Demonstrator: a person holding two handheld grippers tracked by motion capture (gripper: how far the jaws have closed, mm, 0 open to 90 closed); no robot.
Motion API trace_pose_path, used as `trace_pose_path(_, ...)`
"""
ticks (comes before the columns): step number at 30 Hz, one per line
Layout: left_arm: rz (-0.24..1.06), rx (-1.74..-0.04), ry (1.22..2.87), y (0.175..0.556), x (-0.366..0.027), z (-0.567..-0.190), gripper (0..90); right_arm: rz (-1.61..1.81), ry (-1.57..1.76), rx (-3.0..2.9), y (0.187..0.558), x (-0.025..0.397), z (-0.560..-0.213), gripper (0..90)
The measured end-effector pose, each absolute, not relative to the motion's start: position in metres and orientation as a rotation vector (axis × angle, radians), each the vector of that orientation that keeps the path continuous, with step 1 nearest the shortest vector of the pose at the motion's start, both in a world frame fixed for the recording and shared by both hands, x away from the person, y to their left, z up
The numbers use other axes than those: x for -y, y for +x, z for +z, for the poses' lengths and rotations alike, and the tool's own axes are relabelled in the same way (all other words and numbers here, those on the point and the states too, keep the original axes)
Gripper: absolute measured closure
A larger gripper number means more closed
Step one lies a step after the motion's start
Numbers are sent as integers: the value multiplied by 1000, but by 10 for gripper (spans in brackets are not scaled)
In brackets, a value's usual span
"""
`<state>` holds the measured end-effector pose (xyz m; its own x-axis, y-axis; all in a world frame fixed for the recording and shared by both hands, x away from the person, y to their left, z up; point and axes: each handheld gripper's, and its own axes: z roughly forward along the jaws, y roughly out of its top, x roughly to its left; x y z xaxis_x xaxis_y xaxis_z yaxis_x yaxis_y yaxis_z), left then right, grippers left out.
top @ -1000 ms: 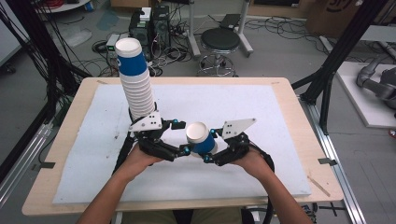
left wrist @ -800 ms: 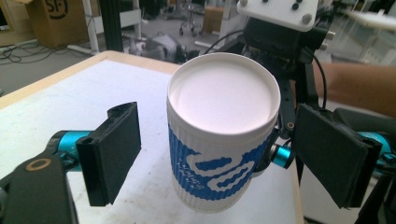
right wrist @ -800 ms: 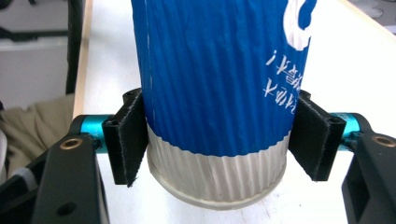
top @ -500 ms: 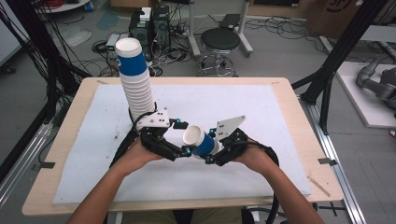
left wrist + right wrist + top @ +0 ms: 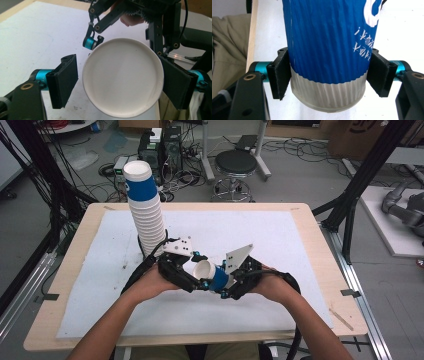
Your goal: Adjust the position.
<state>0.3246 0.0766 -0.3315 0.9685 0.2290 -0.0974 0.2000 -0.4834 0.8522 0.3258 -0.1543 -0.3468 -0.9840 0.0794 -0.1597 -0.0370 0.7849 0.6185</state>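
While the right claw [image 5: 328, 75] grips the blue-and-white paper cup [image 5: 329, 50] near its base, both black pads press against the ribbed wall in the right gripper view, one at lower left and one at lower right of the frame, with the cup's pale bottom band sitting between them. Seen from the high view, that right claw [image 5: 222, 287] sits just below the middle of the frame, and the cup [image 5: 210, 274] lies tilted, its open mouth turned toward the upper left.

Facing it, the left claw [image 5: 117, 87] stands wide around the cup's mouth: in the left gripper view the white rim [image 5: 122, 77] fills the centre, the left pad stands apart from it with a gap of surface showing between, and the right pad lies right at the rim, though I cannot tell whether it touches. From the high view the left claw [image 5: 192, 272] sits just left of the cup, at the mouth end.

Both hands come up from the bottom of the high view, the left hand [image 5: 150, 282] and the right hand [image 5: 272, 287] on either side of the cup.

Farther out, a tall stack of cups [image 5: 145, 215] stands upright at the upper left of the white surface [image 5: 300, 245], just behind the left claw. A black stool [image 5: 235, 162] stands on the floor beyond the surface, at the top centre of the frame.
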Motion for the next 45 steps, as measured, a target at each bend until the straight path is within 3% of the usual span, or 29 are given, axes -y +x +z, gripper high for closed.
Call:
trace_pose_path(3, 9, -295, 2103, 325, -75, -333, 271, 925, 16, -2815, 325, 153, -346, 285)
trace_pose_path(12, -5, -249, 2134, 326, -72, -337, 291, 836, -29, -2836, 323, 150, -345, 282)
trace_pose_path(14, 11, -243, 2120, 325, -73, -337, 296, 832, -22, -2832, 322, 151, -345, 248)
trace_pose_path(15, 8, -243, 2105, 326, -74, -337, 297, 866, 30, -2828, 323, 152, -344, 213)
trace_pose_path(25, -6, -271, 1958, 326, -90, -346, 296, 1300, 226, -2695, 326, 181, -338, 189)
trace_pose_path(45, 38, -292, 1782, 322, -114, -371, 297, 1603, 353, -2526, 320, 202, -352, 189)
